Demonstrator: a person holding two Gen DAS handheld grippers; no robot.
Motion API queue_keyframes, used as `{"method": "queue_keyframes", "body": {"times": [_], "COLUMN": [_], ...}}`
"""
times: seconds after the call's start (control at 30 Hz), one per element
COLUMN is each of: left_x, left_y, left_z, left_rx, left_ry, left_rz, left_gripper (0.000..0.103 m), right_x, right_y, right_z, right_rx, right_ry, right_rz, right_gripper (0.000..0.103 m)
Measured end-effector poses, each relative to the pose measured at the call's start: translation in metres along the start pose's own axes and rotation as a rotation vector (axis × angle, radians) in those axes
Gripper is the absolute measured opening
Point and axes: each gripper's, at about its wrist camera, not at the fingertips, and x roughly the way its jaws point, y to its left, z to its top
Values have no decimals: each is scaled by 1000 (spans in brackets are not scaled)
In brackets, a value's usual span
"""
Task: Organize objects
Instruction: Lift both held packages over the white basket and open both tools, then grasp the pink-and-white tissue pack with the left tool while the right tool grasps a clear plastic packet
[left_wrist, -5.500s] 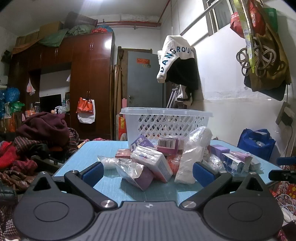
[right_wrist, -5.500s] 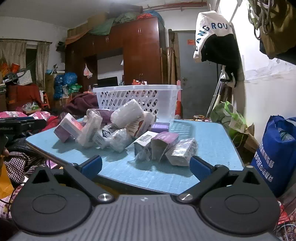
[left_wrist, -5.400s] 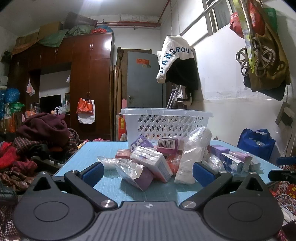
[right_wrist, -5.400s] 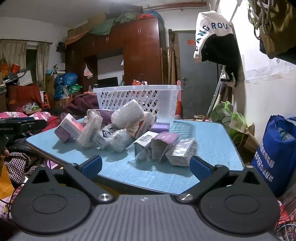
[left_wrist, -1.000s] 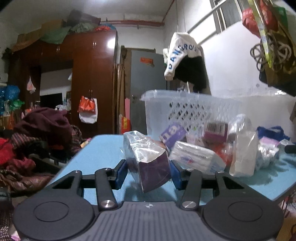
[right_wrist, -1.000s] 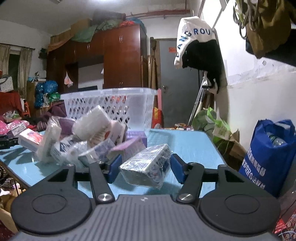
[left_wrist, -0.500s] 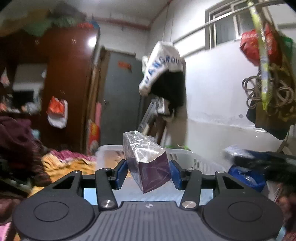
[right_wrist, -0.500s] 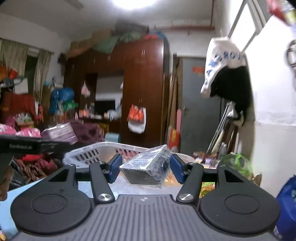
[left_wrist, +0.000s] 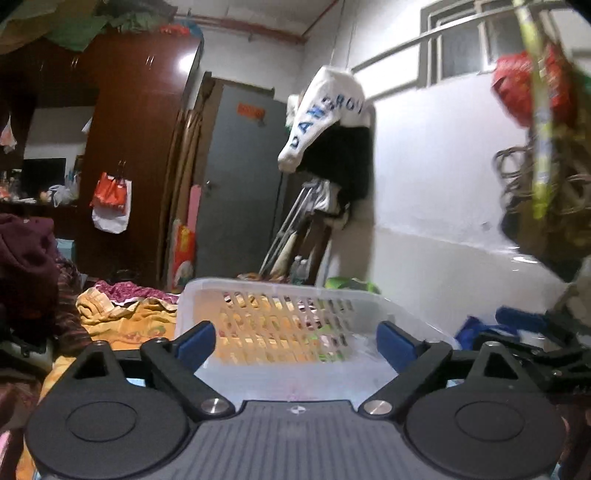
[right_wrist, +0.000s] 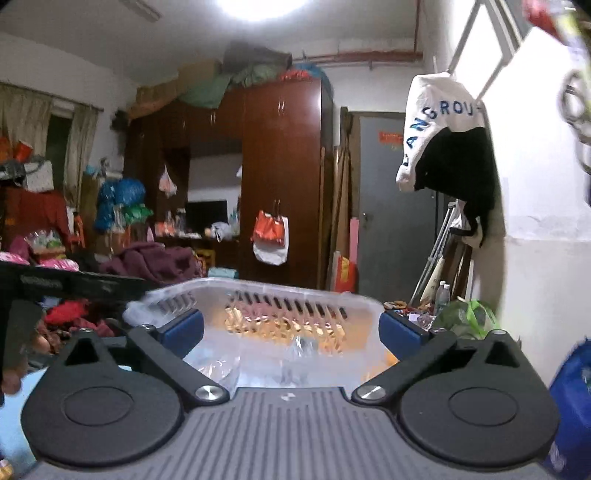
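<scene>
Left gripper (left_wrist: 297, 345) and right gripper (right_wrist: 291, 330) were of one build: a grey ribbed central housing bearing a small white logo, flanked by two matte black rounded plates, each with a recessed circular disc. Black linkage arms, pinned by silver round-headed screws, ended in blue rectangular finger pads (left_wrist: 195, 345). Triangular cut-outs pierced each outer arm.

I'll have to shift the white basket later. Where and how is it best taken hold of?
Likely by the rolled top rim of the white basket, coming from above with fingers straddling the wall. The rim is thin and continuous, and the slotted walls flare outward. Both the left gripper and right gripper are open above it.
</scene>
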Motion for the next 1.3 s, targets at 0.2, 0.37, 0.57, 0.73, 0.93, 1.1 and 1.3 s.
{"method": "queue_keyframes", "body": {"times": [0.2,0.37,0.57,0.73,0.93,1.1,1.3], "left_x": [-80,-83,-62,-60,-56,-63,-79], "left_y": [-7,-9,-8,-9,-11,-5,-1], "left_z": [-86,-125,-133,-131,-132,-136,-137], "left_rx": [123,206,215,188,174,164,164], "left_ry": [-32,64,133,115,95,76,11], "left_rz": [-17,1,-1,10,6,3,10], "left_gripper": [100,99,99,99,99,85,84], "right_x": [-49,-35,-26,-38,-31,-33,-49], "right_y": [-17,-16,-18,-17,-9,-9,-15], "right_z": [-64,-84,-91,-100,-106,-108,-104], "right_rx": [145,103,126,122,86,70,81], "right_ry": [84,174,186,201,214,221,175], "right_rz": [-123,-118,-87,-101,-117,-128,-119], "right_gripper": [103,94,90,69,62,39,37]}}
